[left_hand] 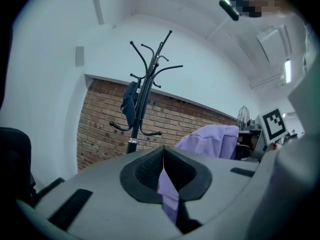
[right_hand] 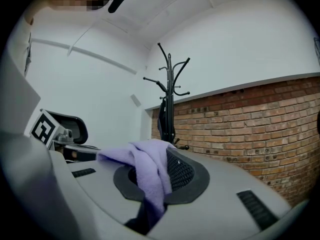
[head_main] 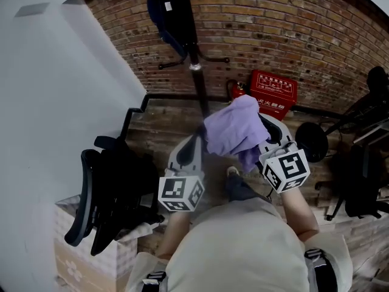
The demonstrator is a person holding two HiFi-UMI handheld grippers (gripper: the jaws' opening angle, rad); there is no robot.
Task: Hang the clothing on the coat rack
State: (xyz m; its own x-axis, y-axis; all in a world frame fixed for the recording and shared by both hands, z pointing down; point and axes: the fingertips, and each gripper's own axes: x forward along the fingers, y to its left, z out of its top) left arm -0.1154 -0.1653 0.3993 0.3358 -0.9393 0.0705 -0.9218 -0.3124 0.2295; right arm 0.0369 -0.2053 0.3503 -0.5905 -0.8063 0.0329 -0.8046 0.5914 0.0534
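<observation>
Left gripper (head_main: pixel 199 137) clamped on a thin fold of soft purple garment (head_main: pixel 234 129) | right gripper (right_hand: pixel 165 169) pinching its bunched other end, cloth held up between them | black metal coat rack (head_main: pixel 194 53) with curved hooks ahead at rough brick wall (head_main: pixel 292 29), dark blue garment (head_main: pixel 163 17) on it | red box (head_main: pixel 273 93) at wall foot, contents hidden

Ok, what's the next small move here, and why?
Probably lift the purple garment forward toward the coat rack, to its bare upper hooks: left gripper and right gripper are both shut on it, and the rack stands ahead.
</observation>
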